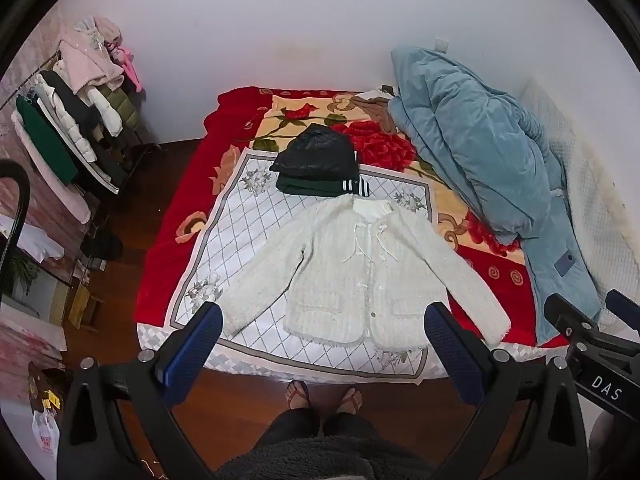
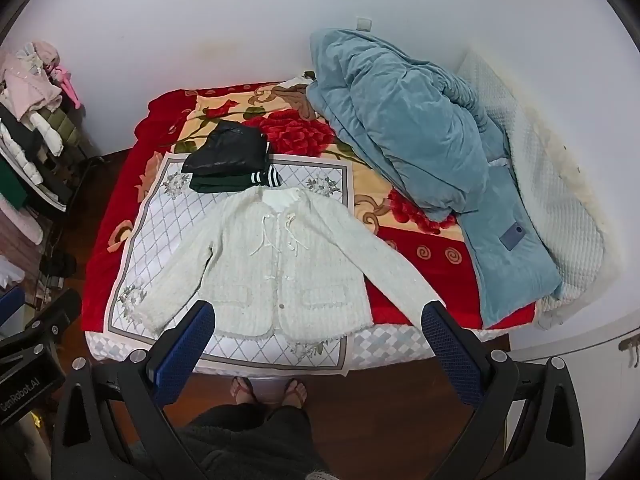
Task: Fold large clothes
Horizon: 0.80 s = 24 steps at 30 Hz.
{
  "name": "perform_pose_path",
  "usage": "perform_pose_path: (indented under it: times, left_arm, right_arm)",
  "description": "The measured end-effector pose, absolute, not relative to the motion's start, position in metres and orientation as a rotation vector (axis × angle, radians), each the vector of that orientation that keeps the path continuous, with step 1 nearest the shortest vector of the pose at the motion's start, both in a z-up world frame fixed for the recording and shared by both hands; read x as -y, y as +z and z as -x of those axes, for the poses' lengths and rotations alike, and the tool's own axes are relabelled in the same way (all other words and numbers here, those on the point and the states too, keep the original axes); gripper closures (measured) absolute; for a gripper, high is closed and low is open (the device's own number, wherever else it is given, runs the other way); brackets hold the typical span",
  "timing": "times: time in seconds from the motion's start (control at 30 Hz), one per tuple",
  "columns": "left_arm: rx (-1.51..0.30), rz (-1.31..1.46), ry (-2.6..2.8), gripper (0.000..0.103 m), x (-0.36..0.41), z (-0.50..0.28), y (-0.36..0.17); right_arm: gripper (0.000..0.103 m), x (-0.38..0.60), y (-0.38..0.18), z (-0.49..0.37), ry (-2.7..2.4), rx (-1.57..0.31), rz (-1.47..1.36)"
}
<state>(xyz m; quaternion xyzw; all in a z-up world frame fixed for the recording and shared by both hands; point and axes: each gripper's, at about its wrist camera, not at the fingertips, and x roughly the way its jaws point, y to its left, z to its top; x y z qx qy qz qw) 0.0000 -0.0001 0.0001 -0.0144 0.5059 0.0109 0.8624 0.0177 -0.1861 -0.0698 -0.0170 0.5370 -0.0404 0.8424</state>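
A white fluffy cardigan lies flat and face up on a white diamond-patterned cloth, sleeves spread to both sides. Behind its collar sits a stack of folded dark clothes, a black garment on top of a green one with striped cuffs. My left gripper hangs open high above the cardigan's hem, nothing between its blue pads. My right gripper is open too, above the hem and right sleeve. Each gripper shows at the edge of the other's view.
The bed carries a red floral blanket. A bunched blue quilt fills its right side beside a white padded headboard. A loaded clothes rack stands left. A person's feet in sandals stand on the wooden floor.
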Motion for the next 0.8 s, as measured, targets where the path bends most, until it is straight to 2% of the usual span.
perform_pose_path:
  times: [0.8]
  left_arm:
    - [-1.041, 0.027, 0.027, 0.000, -0.0052, -0.0024, 0.0074]
  right_arm:
    - [0.000, 0.1820, -0.0595, -0.0153, -0.072, -1.122, 0.045]
